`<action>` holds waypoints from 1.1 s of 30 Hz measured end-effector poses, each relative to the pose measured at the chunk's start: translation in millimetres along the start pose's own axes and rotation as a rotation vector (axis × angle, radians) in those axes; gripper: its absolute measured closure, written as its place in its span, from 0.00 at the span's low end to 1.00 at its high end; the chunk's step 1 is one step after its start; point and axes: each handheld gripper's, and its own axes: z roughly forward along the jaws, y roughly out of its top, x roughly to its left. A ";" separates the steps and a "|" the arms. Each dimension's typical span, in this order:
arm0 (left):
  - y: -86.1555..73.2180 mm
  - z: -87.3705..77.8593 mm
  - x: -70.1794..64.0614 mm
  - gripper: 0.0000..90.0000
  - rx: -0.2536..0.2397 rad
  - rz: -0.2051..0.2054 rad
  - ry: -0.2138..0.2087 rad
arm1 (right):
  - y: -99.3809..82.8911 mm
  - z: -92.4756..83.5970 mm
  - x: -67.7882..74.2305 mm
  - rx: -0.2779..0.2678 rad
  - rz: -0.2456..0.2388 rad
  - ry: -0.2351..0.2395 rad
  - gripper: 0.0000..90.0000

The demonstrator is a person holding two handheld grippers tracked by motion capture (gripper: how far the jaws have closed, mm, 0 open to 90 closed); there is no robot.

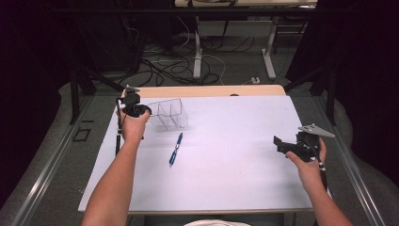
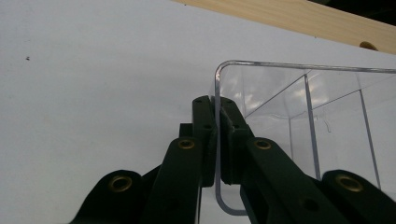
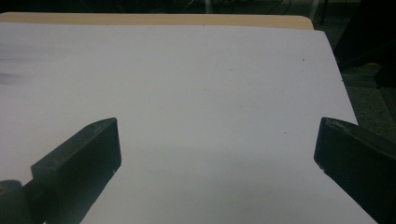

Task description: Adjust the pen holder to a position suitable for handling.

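A clear plastic organizer box [image 1: 170,113] with several compartments stands near the far left of the white table cover. My left gripper [image 1: 136,109] is shut on the box's left end wall. In the left gripper view the two black jaws pinch that thin clear wall [image 2: 217,140] between them, with the compartments [image 2: 327,116] stretching away to the right. A blue pen [image 1: 175,149] lies flat on the cover in front of the box. My right gripper [image 1: 282,143] hovers over the right side of the table, open and holding nothing, its fingertips [image 3: 100,140] wide apart above bare white cover.
The white cover [image 1: 226,155] spans most of the table, with a wooden strip [image 1: 207,91] along its far edge. Beyond it are table legs and cables on the floor [image 1: 197,61]. Dark frame bars stand at both sides.
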 end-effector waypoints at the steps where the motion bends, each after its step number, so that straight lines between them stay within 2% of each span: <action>1: -0.1 0.1 -2.3 0.98 -0.002 0.001 -0.001 | 0.0 0.0 0.0 0.001 0.000 0.000 0.00; 11: -2.9 0.4 -27.1 0.98 0.000 -0.020 -0.034 | 0.4 -1.0 1.5 0.005 0.001 -0.002 0.00; 13: -3.7 1.8 -32.9 0.98 0.003 -0.021 -0.040 | 0.8 -1.7 1.3 0.013 0.002 -0.001 0.00; 14: -4.1 2.5 -35.9 0.98 0.004 -0.018 -0.043 | 0.4 -0.4 1.1 -0.006 0.001 -0.003 0.00; 15: -4.6 3.6 -41.9 0.98 0.009 -0.011 -0.049 | 0.4 -0.5 0.7 -0.002 0.000 0.005 0.00; 22: -7.4 10.0 -59.5 0.98 0.012 -0.011 -0.063 | 0.1 0.0 1.5 0.002 0.009 0.007 0.00; 33: -14.5 22.7 -84.0 0.97 0.035 -0.018 -0.057 | 0.1 0.6 0.9 0.001 0.003 0.011 0.00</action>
